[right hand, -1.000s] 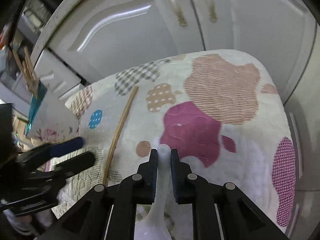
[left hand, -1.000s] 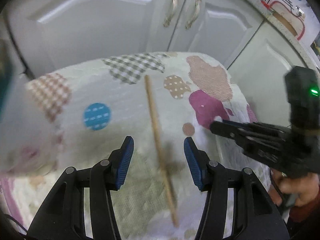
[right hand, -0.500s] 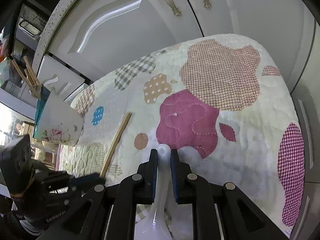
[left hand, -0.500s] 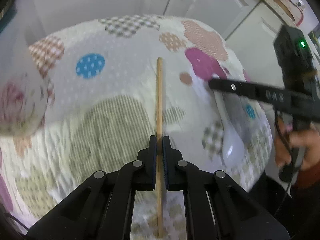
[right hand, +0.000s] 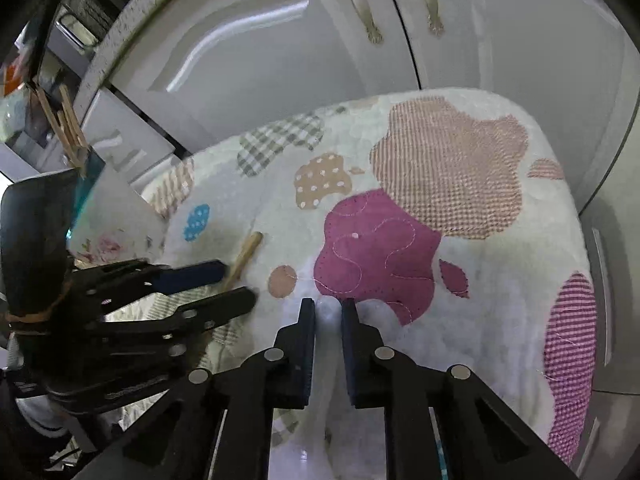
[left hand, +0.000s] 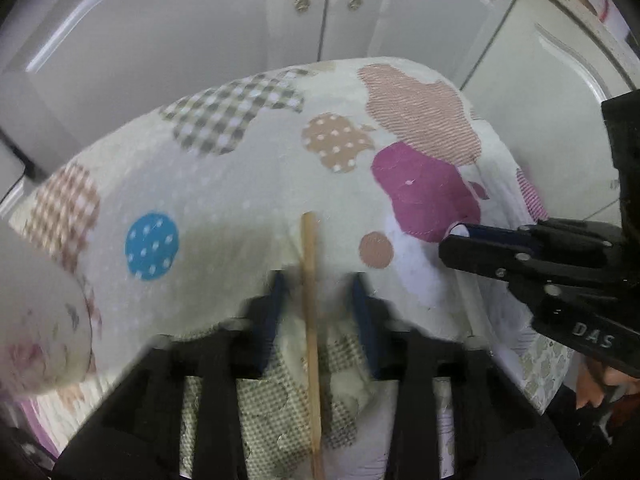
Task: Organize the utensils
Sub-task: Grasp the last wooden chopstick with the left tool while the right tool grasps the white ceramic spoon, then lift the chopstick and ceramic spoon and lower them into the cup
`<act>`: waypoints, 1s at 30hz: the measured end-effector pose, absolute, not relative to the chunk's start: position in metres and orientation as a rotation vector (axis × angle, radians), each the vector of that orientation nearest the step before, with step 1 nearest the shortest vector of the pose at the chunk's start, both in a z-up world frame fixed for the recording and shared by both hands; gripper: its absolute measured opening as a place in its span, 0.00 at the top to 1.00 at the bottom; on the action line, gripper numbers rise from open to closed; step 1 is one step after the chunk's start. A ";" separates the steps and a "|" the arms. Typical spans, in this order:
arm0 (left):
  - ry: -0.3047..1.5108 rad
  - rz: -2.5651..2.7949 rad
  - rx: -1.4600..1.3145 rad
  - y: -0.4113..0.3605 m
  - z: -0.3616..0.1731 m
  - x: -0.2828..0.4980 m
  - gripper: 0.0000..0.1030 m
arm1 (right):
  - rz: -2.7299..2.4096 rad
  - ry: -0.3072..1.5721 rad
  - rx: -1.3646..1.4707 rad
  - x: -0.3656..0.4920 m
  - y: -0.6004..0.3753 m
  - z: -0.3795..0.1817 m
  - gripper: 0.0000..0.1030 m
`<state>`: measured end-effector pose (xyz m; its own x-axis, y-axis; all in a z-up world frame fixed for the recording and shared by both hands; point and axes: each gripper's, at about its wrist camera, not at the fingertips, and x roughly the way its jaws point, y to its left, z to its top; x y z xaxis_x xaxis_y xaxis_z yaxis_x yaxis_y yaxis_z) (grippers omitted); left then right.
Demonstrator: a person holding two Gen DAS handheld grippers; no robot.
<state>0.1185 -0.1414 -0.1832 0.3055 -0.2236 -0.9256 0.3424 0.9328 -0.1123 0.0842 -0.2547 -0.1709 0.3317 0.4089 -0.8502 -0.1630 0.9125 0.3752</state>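
A wooden chopstick [left hand: 310,304] lies between the fingers of my left gripper [left hand: 319,300], whose jaws stand apart around it; this view is blurred by motion. The chopstick's far end [right hand: 249,249] shows past the left gripper [right hand: 234,284] in the right wrist view. My right gripper [right hand: 327,316] is shut on the handle of a white ceramic spoon [right hand: 327,344]; its bowl is hidden below the fingers. The right gripper [left hand: 460,240] enters the left wrist view from the right.
A patchwork quilted cloth [left hand: 424,184] covers the table. A white floral cup [right hand: 116,216] with wooden utensils [right hand: 66,128] stands at the left; it also shows blurred in the left wrist view [left hand: 40,320]. White cabinet doors [right hand: 280,40] stand behind.
My left gripper was shut on the chopstick half a second ago; now its jaws are apart around it. The right gripper still holds the spoon and shifted slightly.
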 end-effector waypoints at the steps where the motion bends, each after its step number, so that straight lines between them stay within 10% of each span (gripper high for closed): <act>1: 1.217 -0.391 0.086 -0.138 -0.183 0.120 0.96 | 0.374 1.165 0.235 0.083 -0.256 -0.167 0.89; 30: 0.875 -0.418 -0.213 -0.014 -0.042 0.020 0.96 | 0.488 0.895 0.111 0.049 -0.184 -0.041 0.94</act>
<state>0.0198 -0.0138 -0.0423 0.5674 -0.4388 -0.6968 0.2670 0.8985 -0.3484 0.0491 -0.1841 -0.0411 0.5247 0.4524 -0.7211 -0.3616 0.8853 0.2923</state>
